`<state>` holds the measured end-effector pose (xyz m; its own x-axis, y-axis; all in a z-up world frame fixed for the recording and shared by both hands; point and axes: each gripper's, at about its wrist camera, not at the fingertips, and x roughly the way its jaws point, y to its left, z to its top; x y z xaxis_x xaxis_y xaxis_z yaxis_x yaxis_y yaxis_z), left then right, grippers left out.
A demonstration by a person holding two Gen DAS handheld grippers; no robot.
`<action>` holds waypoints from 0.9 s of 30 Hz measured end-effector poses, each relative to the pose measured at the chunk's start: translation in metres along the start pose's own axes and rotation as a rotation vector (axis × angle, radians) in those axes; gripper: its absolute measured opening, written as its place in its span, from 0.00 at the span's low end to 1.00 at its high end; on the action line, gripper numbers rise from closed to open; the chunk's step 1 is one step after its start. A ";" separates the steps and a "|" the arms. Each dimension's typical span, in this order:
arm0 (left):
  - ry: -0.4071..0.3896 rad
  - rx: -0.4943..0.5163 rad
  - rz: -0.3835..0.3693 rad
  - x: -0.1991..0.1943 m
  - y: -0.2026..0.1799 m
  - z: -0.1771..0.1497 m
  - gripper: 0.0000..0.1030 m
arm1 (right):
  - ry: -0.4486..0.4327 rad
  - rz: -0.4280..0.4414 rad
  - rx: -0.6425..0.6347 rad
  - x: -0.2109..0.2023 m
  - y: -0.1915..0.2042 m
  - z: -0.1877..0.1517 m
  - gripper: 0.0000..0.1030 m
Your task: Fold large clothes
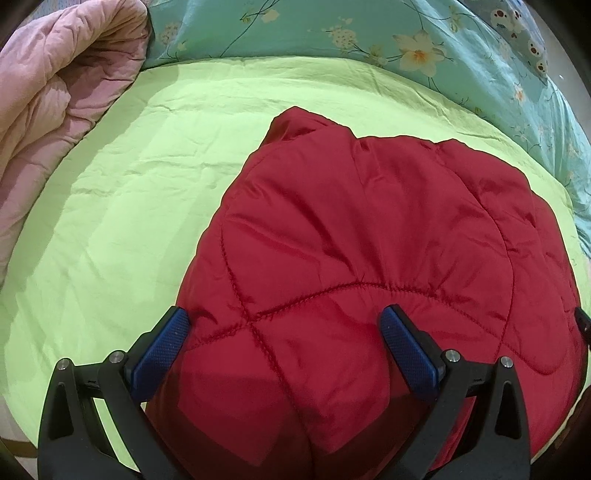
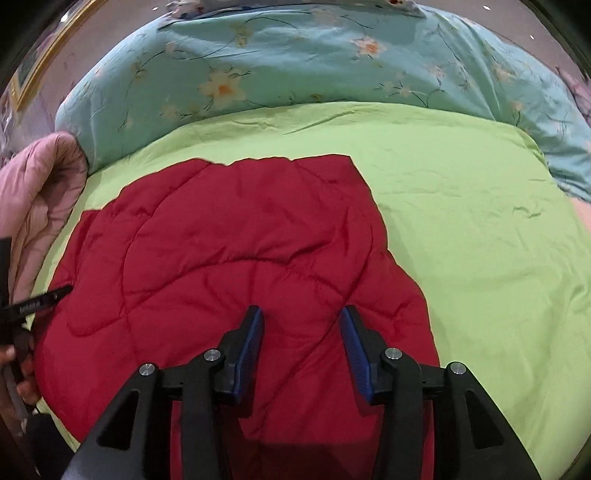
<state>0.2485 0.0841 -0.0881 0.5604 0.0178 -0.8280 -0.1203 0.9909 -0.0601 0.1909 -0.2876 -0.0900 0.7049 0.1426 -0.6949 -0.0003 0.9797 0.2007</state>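
Lime-green sheet point(image 1: 122, 206) spread over the bed, lightly creased, evenly lit from above. Along the far edge, a teal duvet point(image 2: 295, 66) with cream flowers and thin dark stems, bunched into a long roll. At the far left corner, a pink quilt point(image 1: 55, 92) heaped in soft folds, touching the teal duvet. At the far right corner in the left wrist view, a blue cloth point(image 1: 524, 33) with small cartoon faces, lying on the duvet. Beyond the bed, pale wall, with a gilt frame point(image 2: 40, 74) at upper left in the right wrist view, blurred
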 end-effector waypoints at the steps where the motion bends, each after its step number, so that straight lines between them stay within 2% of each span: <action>1: -0.002 -0.001 0.001 -0.003 0.001 -0.001 1.00 | 0.002 -0.003 0.000 -0.003 0.001 0.000 0.44; 10: -0.044 0.019 -0.028 -0.051 0.003 -0.025 1.00 | -0.030 0.045 -0.008 -0.043 0.010 -0.009 0.45; 15: -0.069 0.051 -0.046 -0.080 -0.002 -0.049 1.00 | -0.041 0.083 -0.021 -0.070 0.019 -0.031 0.49; 22: -0.059 0.048 -0.084 -0.103 -0.002 -0.084 1.00 | -0.043 0.118 -0.029 -0.098 0.028 -0.064 0.53; 27: -0.047 0.072 -0.079 -0.113 -0.007 -0.111 1.00 | -0.038 0.124 -0.038 -0.114 0.033 -0.088 0.58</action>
<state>0.0950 0.0600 -0.0555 0.6036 -0.0562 -0.7953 -0.0159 0.9965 -0.0825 0.0483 -0.2594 -0.0650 0.7241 0.2585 -0.6394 -0.1160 0.9596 0.2565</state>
